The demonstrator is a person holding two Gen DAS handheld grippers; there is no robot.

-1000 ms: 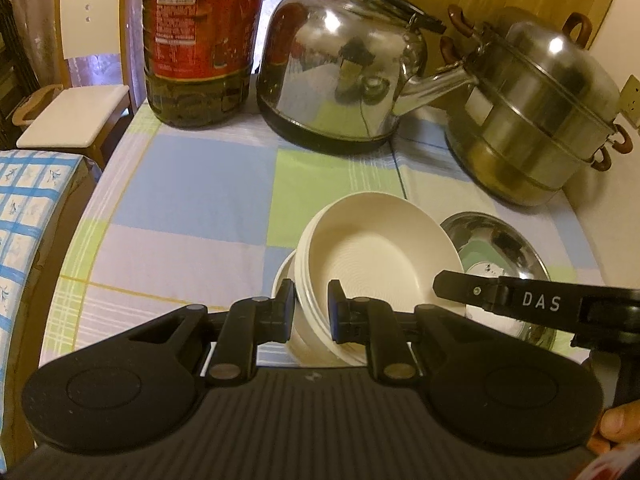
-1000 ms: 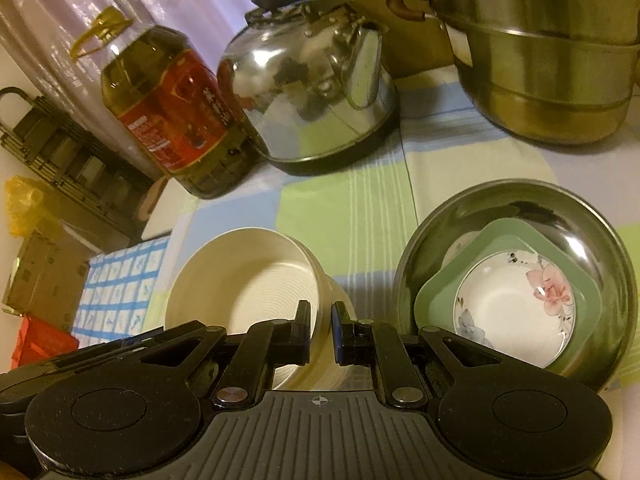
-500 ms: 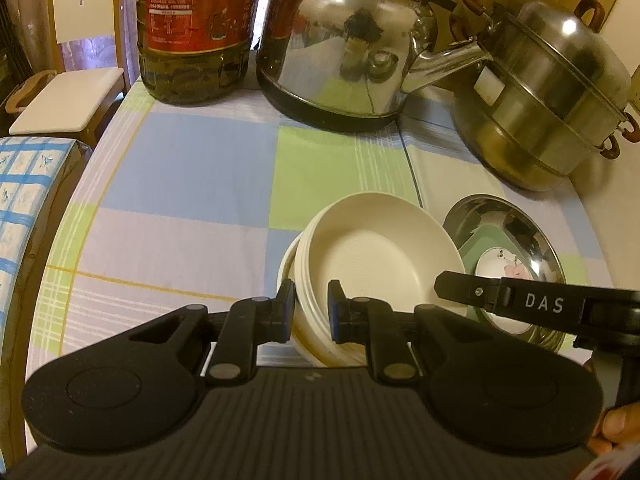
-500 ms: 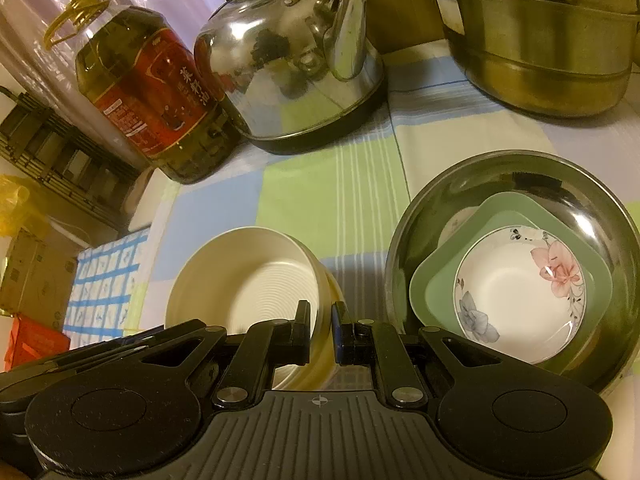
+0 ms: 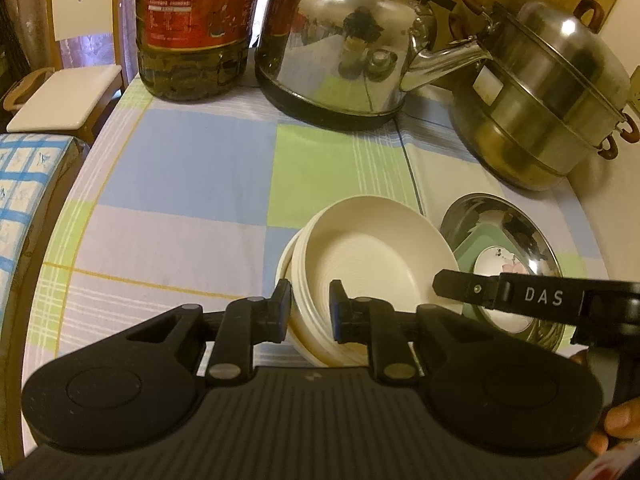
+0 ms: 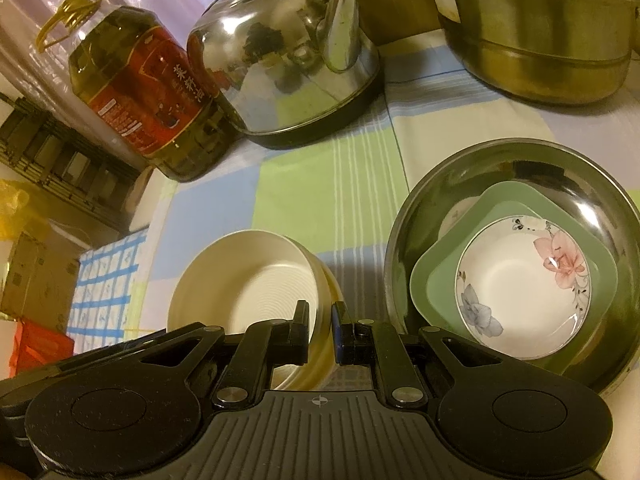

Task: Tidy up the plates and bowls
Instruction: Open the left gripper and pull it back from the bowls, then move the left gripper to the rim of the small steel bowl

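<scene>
Two nested cream bowls (image 5: 372, 256) sit tilted on the checked tablecloth, also seen in the right wrist view as cream bowls (image 6: 248, 280). My left gripper (image 5: 310, 306) straddles their near rim; its jaws are opening and the pads look just clear of the rim. My right gripper (image 6: 321, 322) is shut on the bowls' rim on the other side, and one of its fingers (image 5: 464, 288) shows in the left wrist view. To the right, a steel basin (image 6: 600, 200) holds a green square plate (image 6: 504, 204) with a floral bowl (image 6: 520, 280) in it.
A steel kettle (image 5: 344, 40), an oil bottle (image 5: 192, 20) and a steamer pot (image 5: 552, 92) stand along the back of the table. A white chair (image 5: 68, 92) stands past the table's left edge. A thumb (image 5: 616, 424) shows at the lower right.
The left gripper's fingers have spread slightly around the bowl rim. Both views have tipped down a little. The right gripper's hold on the bowls is unchanged.
</scene>
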